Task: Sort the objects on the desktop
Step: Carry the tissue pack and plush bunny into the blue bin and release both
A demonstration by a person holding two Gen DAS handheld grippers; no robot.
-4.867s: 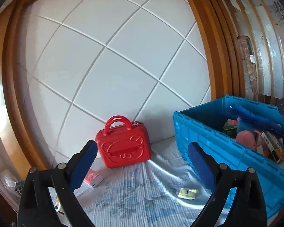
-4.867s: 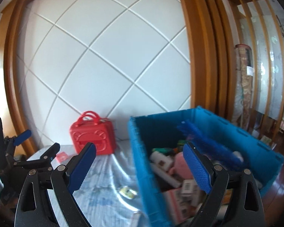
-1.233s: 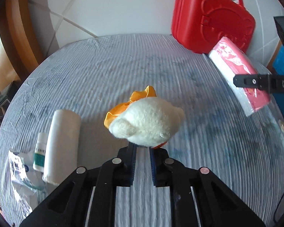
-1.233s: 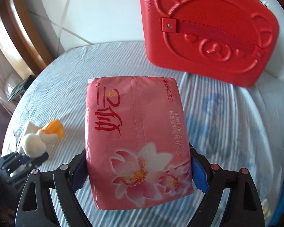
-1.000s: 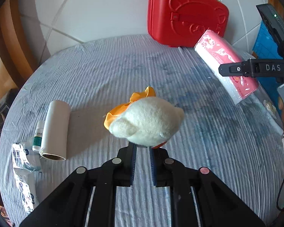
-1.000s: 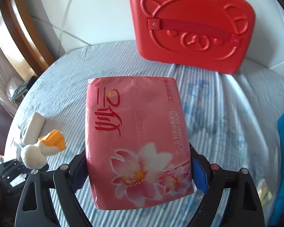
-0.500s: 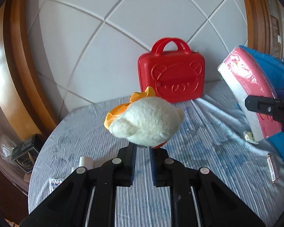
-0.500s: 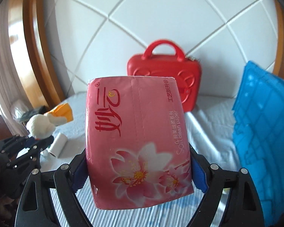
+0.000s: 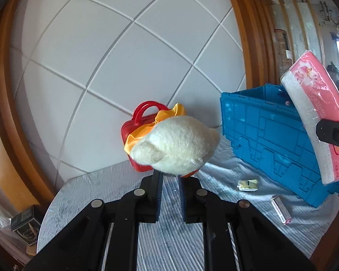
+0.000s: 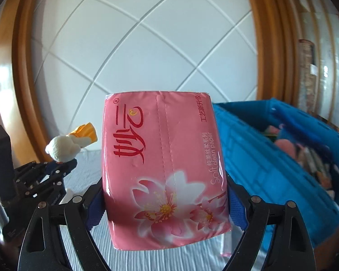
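Note:
My left gripper [image 9: 169, 176] is shut on the underside of a white plush duck [image 9: 176, 144] with an orange bill, held up above the striped tablecloth [image 9: 160, 244]. My right gripper [image 10: 165, 201] is shut across a pink pack of tissue paper [image 10: 162, 164], its blue pads pressing both long sides. The blue crate [image 9: 266, 135] stands at the right of the table; in the right wrist view the blue crate [image 10: 260, 158] holds several items, blurred. The pink pack [image 9: 316, 113] hangs over the crate's near side in the left wrist view. The duck [image 10: 65, 146] and left gripper [image 10: 56, 164] show at left.
A red bear-face case [image 9: 135, 135] stands against the white padded wall, partly hidden by the duck. A small yellow packet [image 9: 248, 184] and a small pink box [image 9: 281, 210] lie on the cloth in front of the crate. A dark tin [image 9: 24, 224] sits below the table's left edge.
Both grippers have risen from low over the cloth and swung right toward the blue crate, each keeping its hold. The paper roll and packets at left have dropped out of view.

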